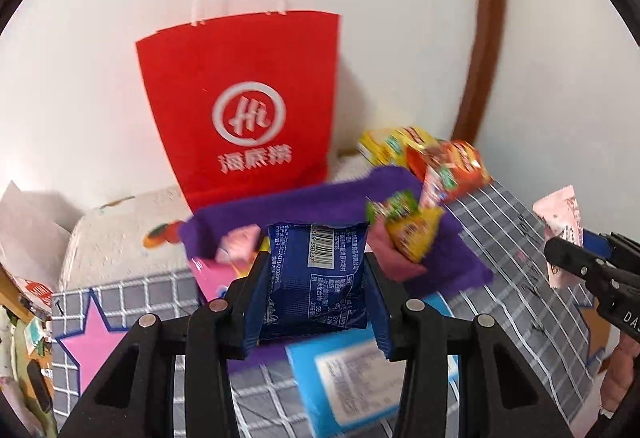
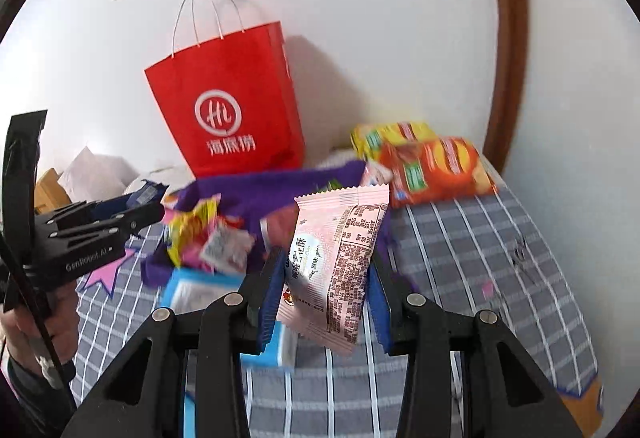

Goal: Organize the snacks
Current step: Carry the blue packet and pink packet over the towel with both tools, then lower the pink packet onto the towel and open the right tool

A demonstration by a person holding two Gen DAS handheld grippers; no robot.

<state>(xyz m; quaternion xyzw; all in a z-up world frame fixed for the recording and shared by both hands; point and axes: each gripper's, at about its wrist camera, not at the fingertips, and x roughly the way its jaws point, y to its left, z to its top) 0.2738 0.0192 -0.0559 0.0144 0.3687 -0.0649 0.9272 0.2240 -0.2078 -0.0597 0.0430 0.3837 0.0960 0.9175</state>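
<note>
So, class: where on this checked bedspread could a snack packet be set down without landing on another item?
Free: the checked bedspread to the right, between the orange chip bag and the near edge. Crowded: the purple cloth in the middle, heaped with small packets, with the light blue box beside it and the red paper bag behind.

Both wrist cams sit low behind their own fingers, aimed toward 12 o'clock at the red paper bag (image 1: pixel 240 110) against the wall. Left cam is closer to it; right cam sits further back. Shared: bag, purple cloth (image 1: pixel 320 194), grey checked cover (image 2: pixel 480 246). Right gripper (image 1: pixel 576 258) enters left view at 3 o'clock; left gripper (image 2: pixel 132 214) enters right view at 9 o'clock.
</note>
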